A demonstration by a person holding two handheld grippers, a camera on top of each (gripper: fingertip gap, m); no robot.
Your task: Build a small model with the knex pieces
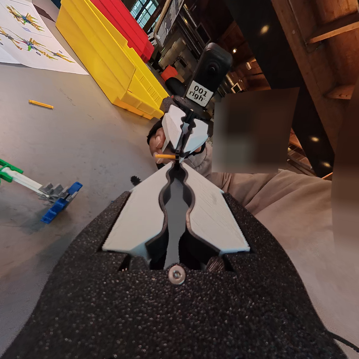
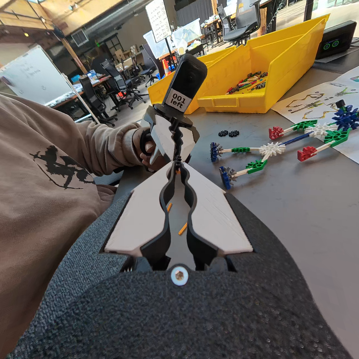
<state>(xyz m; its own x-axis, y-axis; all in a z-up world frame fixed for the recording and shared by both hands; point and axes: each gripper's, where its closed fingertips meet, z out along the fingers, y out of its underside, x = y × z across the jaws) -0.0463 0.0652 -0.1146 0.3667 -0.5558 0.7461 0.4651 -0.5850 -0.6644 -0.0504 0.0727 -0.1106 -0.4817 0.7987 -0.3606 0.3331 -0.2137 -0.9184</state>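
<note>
My left gripper (image 1: 176, 166) and right gripper (image 2: 177, 167) meet tip to tip above the grey table (image 1: 77, 136). The right gripper (image 1: 177, 157) is shut on a short yellow rod (image 1: 165, 156) that sticks out sideways; a bit of the rod shows between its fingers in the right wrist view (image 2: 177, 172). The left gripper (image 2: 177, 157) is shut on a small black toothed connector (image 2: 177, 159), which sits against the rod's end. A half-built model of white, green, blue and red parts (image 2: 272, 148) lies on the table to the right; one end of it shows in the left wrist view (image 1: 56, 196).
Yellow bins (image 2: 252, 81) with loose parts, and red bins (image 1: 124, 25), stand at the back. A printed instruction sheet (image 2: 320, 97) lies under the model's far end. Two black gears (image 2: 228, 133) and loose yellow rods (image 1: 40, 104) (image 2: 182, 229) lie on the table. A person's beige sleeve (image 2: 58, 145) is close. Only a small space, under 4 cm, lies between the two pairs of fingers.
</note>
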